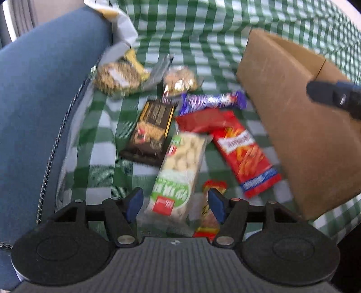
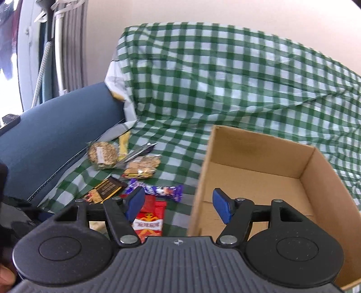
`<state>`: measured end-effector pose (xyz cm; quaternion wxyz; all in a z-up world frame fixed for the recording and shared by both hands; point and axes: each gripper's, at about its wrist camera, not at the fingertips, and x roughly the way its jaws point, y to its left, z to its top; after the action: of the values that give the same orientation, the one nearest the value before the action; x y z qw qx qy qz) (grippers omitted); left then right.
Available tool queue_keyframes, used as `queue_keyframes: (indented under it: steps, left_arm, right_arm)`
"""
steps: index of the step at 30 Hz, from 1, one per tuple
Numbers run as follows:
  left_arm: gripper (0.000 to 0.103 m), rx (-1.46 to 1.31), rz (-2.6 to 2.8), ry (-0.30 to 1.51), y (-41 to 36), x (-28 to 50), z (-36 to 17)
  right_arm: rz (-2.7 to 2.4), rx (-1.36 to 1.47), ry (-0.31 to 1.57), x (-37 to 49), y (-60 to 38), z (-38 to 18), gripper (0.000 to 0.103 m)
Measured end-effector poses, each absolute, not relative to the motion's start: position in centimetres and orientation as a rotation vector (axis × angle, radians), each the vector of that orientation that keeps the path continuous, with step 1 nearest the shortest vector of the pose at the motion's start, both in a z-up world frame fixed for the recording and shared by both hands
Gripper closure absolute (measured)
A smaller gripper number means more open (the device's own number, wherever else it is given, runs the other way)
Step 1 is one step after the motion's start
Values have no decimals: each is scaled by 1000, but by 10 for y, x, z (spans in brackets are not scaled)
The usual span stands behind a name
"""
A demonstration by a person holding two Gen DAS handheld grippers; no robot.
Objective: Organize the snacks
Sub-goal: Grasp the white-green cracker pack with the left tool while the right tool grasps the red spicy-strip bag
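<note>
Peanut packet (image 1: pixel 178 171) lengthwise toward left gripper (image 1: pixel 176 202).

Green-and-white checked cloth (image 2: pixel 225 74) draped all over the seat and up the back, blue cushion (image 2: pixel 58 135) with a zipper edge off at 9 o'clock, grey curtain (image 2: pixel 74 45) at 11, plain cream wall (image 2: pixel 180 11) at 12.

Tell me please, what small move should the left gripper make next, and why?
Probably lower the left gripper onto the green-and-white snack pack and close. Its jaws stand open with nothing gripped, and that pack lies directly ahead between the fingers on the checked cloth. The cardboard box looks empty, so no snack seems sorted yet.
</note>
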<state>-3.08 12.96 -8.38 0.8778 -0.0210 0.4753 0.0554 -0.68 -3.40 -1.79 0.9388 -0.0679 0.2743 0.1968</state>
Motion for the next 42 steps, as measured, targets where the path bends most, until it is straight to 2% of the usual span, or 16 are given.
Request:
queue_keyframes:
  steps: [1,2,4,10,21,27,28,29,30,33,42]
  left_arm:
    - [39,-46,115,997,131,-31,-86]
    - [55,-55,107,995,134,-31,-86]
    - [61,-93,80,999,140,-32,-84]
    - [63,-157,57,911,152,-44,-66]
    - [64,-262,58,758,172,-58,-38]
    - [64,-244,84,781,173,-55,-41]
    - [64,-238,84,779,173,-54,-41]
    - [64,-235,82,775,174,-54,-41]
    - [64,-236,83,774,174,-54,-41]
    - [64,-235,91,781,173,-54,-40]
    - [64,-195,115,828,174,-53,-45]
  right_arm:
    - [408,-144,564,-6,-31,-19,37]
    - [415,-149,568,-5,-27,-21,39]
    - [425,-150,572,-4,-22,-24,40]
    - [457,-179,619,3,1,-40,47]
    - [463,-396,725,11,55,-89,50]
    - [400,-499,831,24,64,-120,51]
    - [398,-500,820,24,64,-120,55]
    - [401,-518,812,22,66,-120,74]
    - [408,-530,811,20,66,-121,82]
    - [425,-529,812,16,63,-122,94]
    - [548,-409,742,-4,46,-92,99]
